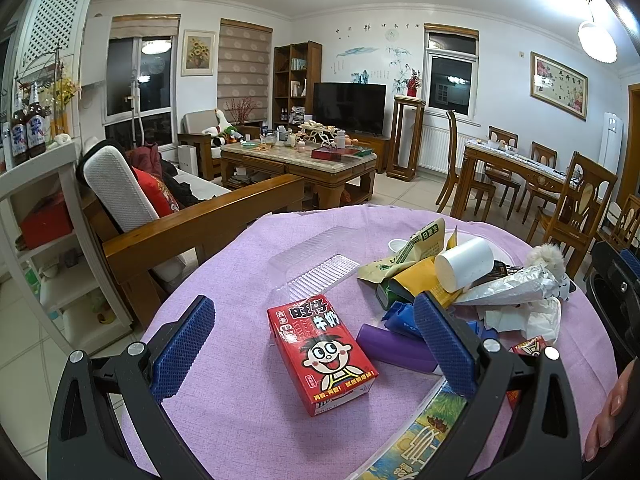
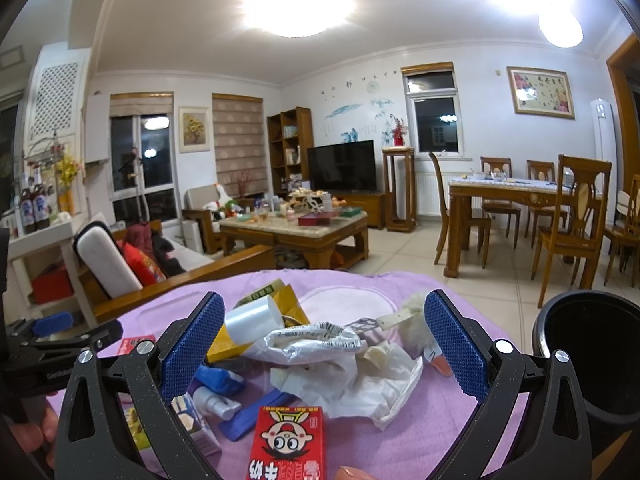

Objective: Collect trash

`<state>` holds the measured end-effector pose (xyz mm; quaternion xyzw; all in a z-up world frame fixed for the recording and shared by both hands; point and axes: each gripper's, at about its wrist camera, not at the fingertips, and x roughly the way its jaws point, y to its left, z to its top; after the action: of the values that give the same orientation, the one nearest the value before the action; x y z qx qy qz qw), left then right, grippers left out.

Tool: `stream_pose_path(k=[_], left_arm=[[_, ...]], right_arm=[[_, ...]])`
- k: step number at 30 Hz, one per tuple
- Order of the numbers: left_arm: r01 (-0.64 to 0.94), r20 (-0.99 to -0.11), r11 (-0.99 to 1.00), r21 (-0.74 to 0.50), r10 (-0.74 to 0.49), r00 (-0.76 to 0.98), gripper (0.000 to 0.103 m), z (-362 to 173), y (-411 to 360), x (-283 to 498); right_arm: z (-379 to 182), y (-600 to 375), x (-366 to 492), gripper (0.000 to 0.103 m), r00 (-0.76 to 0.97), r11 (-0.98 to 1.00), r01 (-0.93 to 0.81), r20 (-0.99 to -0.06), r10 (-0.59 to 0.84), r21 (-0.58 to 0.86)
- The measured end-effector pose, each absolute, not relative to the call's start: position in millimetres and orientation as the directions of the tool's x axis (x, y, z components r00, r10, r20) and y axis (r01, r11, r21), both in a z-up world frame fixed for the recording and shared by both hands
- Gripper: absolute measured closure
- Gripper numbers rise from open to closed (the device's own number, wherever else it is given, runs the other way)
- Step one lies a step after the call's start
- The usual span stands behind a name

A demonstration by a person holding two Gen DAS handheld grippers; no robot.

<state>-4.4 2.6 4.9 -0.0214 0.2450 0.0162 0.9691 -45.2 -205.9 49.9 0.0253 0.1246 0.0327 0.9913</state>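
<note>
A trash pile lies on the round table's purple cloth [image 1: 240, 420]. In the left wrist view my left gripper [image 1: 316, 338] is open, low over the cloth, with a red cartoon milk carton [image 1: 322, 354] lying flat between its fingers, untouched. A purple tube [image 1: 394, 346] lies by its right finger. Behind are a white paper cup [image 1: 466, 264], yellow and green packets [image 1: 420, 276] and a foil wrapper [image 1: 508, 288]. My right gripper [image 2: 324, 346] is open above the foil wrapper [image 2: 316, 340] and crumpled white tissue [image 2: 368, 388]. A small red carton [image 2: 288, 444] lies nearest the camera.
A black bin [image 2: 592, 356] stands at the table's right edge. A clear plastic tray [image 1: 316, 268] lies behind the milk carton. A white spray bottle [image 2: 216, 398] and blue scraps [image 2: 220, 380] sit left of the tissue. A wooden sofa [image 1: 208, 220] is beyond the table.
</note>
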Motion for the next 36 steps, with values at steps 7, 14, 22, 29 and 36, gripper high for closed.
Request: stream_pose_path(k=[7, 14, 22, 29, 36], left_arm=[[-0.042, -0.476, 0.999, -0.034, 0.021, 0.879, 0.005, 4.9, 2.6, -4.3], [-0.042, -0.476, 0.999, -0.034, 0.021, 0.879, 0.005, 5.1, 2.7, -4.3], [-0.042, -0.476, 0.998, -0.036, 0.02, 0.879, 0.005, 5.2, 3.0, -4.0], [0.073, -0.506, 0.98, -0.184, -0.159, 0.848, 0.005, 2.2, 26.9, 2.7], [0.208, -0.617, 0.952, -0.224, -0.304, 0.726, 0.005, -7.4, 49.9, 41.6]], right_arm=[[49.9, -205.9, -45.2, 0.004, 0.967, 0.997, -0.058, -0.246, 0.071, 0.059], [49.9, -206.0, -45.2, 0.004, 0.967, 0.997, -0.058, -0.246, 0.071, 0.06], [50.1, -205.8, -45.2, 0.004, 0.967, 0.997, -0.057, -0.247, 0.07, 0.06], [45.4, -219.9, -39.4, 0.004, 0.96, 0.992, -0.067, -0.263, 0.092, 0.102], [42.3, -219.6, -30.6, 0.004, 0.934, 0.996, -0.082, -0.346, 0.092, 0.046]])
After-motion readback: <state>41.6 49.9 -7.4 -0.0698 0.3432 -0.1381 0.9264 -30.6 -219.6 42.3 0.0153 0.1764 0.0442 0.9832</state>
